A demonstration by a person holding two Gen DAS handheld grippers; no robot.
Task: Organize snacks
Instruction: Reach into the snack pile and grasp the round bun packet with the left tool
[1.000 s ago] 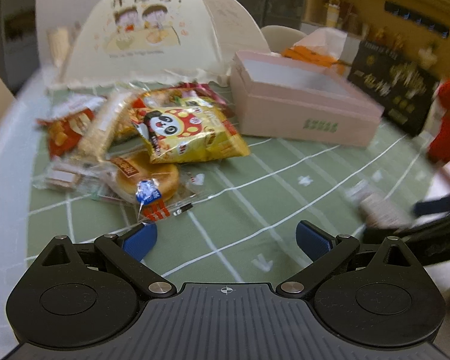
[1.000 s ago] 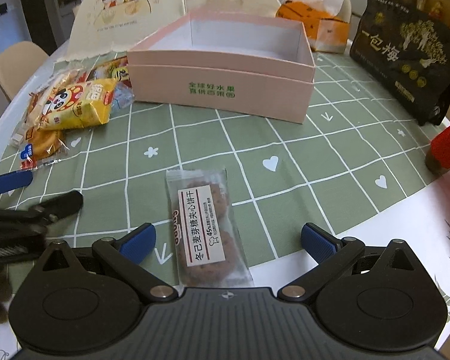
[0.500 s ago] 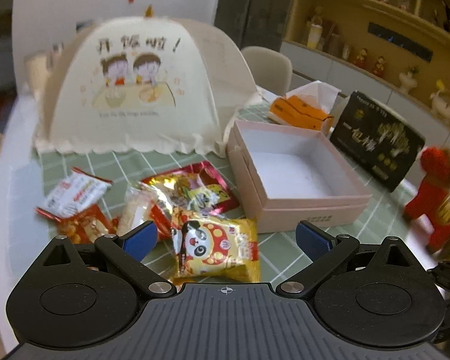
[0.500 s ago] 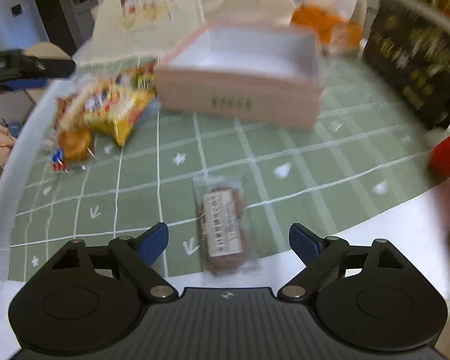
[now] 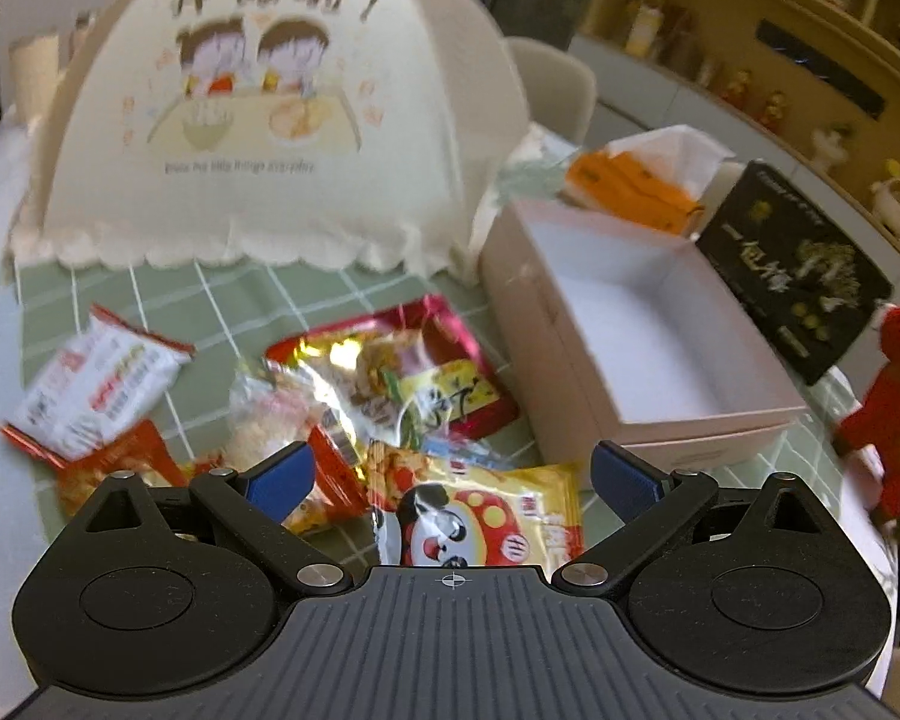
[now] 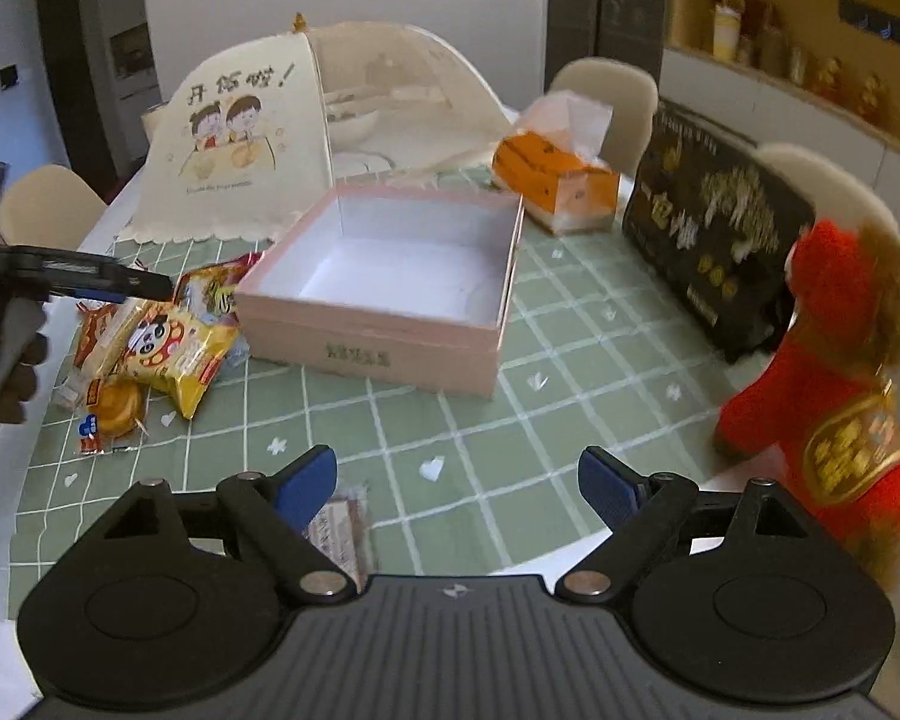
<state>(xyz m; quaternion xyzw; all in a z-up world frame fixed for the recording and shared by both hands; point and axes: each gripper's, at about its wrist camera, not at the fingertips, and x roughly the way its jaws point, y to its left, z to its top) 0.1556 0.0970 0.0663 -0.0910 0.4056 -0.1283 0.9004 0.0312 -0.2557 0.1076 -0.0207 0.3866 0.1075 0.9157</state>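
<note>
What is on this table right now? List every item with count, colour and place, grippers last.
pink box: one, pink outside, white inside, empty, mid-table.
snack packets: a pile, exact count unclear, red, yellow, white and foil, left of the box.
panda packet: one, yellow, near edge of the pile.
round cake: one, golden, in clear wrap, nearest end of the pile.
biscuit packet: one, clear with white label, alone by the near edge.
food cover: one, cream, behind the pile.
tissue box: one, orange, behind the pink box.
black bag: one, right side.
plush toy: one, red, far right.
tablecloth: one, green checked.
left gripper: open, above the pile.
right gripper: open, holding nothing.
</note>
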